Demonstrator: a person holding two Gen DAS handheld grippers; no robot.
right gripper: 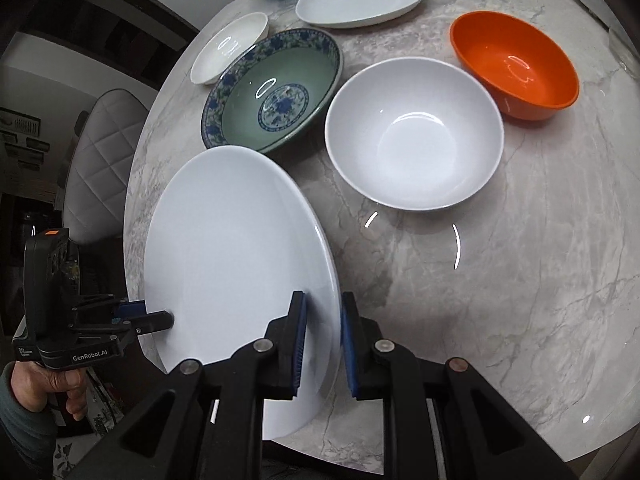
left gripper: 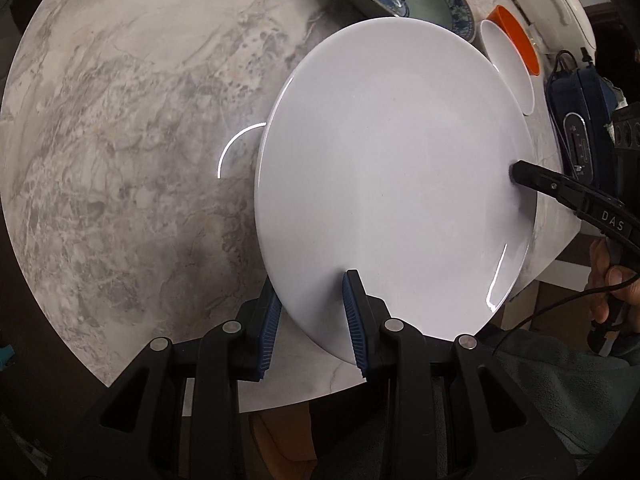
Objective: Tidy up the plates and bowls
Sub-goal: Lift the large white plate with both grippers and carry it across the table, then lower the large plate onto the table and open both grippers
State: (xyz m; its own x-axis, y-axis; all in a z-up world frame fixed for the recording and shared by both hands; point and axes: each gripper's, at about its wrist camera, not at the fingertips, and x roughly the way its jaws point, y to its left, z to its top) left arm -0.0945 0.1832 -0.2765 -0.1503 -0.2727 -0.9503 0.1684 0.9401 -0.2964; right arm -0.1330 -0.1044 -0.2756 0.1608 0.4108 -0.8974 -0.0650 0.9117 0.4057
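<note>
Left tool [left gripper: 312, 320] and right tool [right gripper: 322, 344] each clamp opposite rims of white plate [right gripper: 224, 248] above desk [right gripper: 500, 280].

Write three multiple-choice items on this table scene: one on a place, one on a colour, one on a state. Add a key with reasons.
1. What lies directly beside the deep white bowl, on its left in the right wrist view?
A. teal slotted basket
B. green bowl with blue floral rim
C. small white saucer

2. What colour is the plastic bowl at the far right?
A. orange
B. yellow
C. black

3. How is the large flat white plate held?
A. lying flat, untouched
B. gripped at its rim by both tongs
C. stacked in a bowl

Key: 1 B, the green bowl with blue floral rim neighbours it; 2 A, the orange bowl shows it; 3 B, the left tongs and right tongs each clamp its edge.
</note>
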